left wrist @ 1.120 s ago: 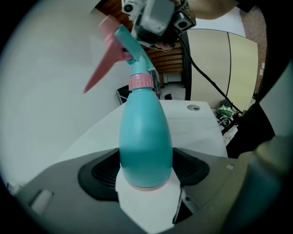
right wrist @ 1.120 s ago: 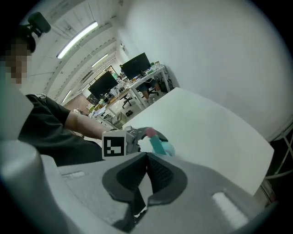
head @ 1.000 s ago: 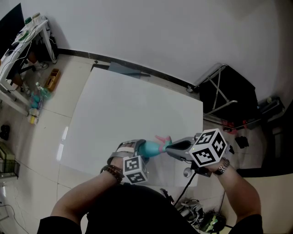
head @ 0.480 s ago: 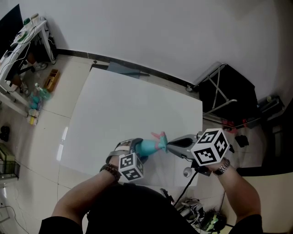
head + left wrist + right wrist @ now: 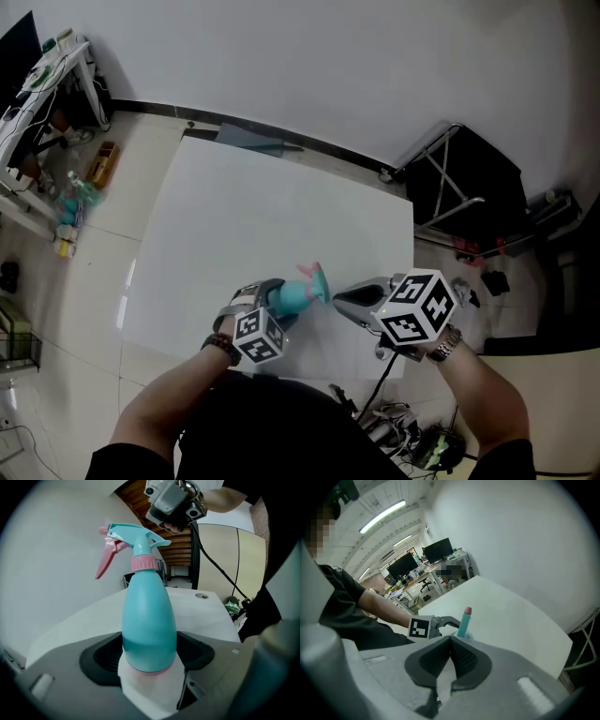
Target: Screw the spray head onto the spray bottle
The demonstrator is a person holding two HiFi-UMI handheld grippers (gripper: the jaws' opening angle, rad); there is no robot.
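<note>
Clamping teal spray bottle [image 5: 149, 620] at its base: left gripper [image 5: 265, 302], over white table [image 5: 234, 216]. Spray head [image 5: 133, 536] on neck; contents not visible. Right gripper [image 5: 450, 656] jaws together, empty, near head.

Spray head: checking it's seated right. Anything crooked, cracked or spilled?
Nothing stands out. The teal spray head with pink trigger sits straight on the pink collar of the teal plastic bottle, held in the left hand-held gripper.

In their own view, the right tongs [image 5: 450, 640] hide most of the spray bottle [image 5: 462, 623].
</note>
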